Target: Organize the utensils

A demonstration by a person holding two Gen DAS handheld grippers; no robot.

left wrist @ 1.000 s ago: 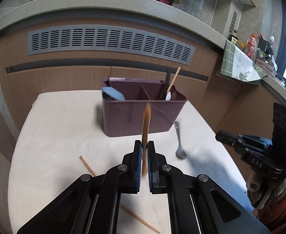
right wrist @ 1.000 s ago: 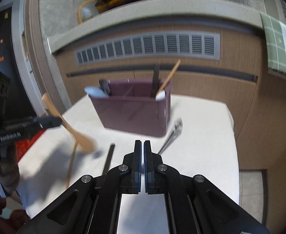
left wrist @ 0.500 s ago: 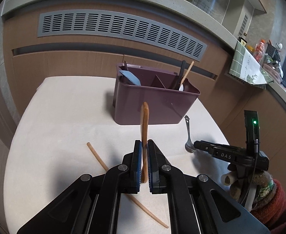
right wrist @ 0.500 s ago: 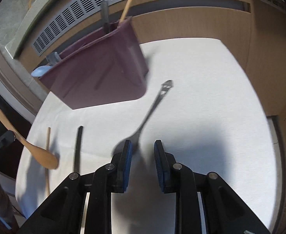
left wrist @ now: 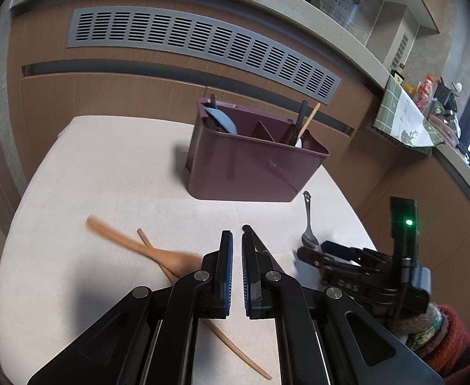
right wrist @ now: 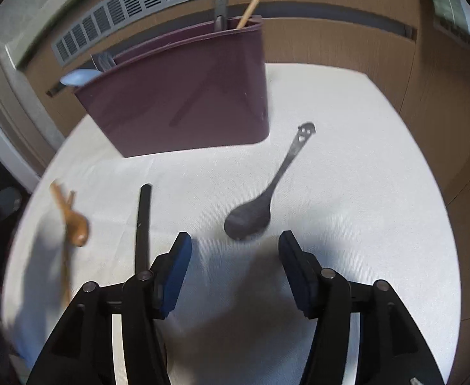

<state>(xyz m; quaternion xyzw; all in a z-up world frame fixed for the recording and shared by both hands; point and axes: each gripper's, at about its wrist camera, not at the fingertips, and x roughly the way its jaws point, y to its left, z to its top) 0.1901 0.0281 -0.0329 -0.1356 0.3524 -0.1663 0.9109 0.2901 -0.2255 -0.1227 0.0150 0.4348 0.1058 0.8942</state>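
Two tongs: my left gripper [left wrist: 237,240] nearly closed, empty; right gripper [right wrist: 235,247] wide open above the metal spoon [right wrist: 251,215], center frame.

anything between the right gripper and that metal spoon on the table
Nothing visible. The right gripper is open just short of the metal spoon, with only bare tablecloth between. The black chopstick lies off to its left.
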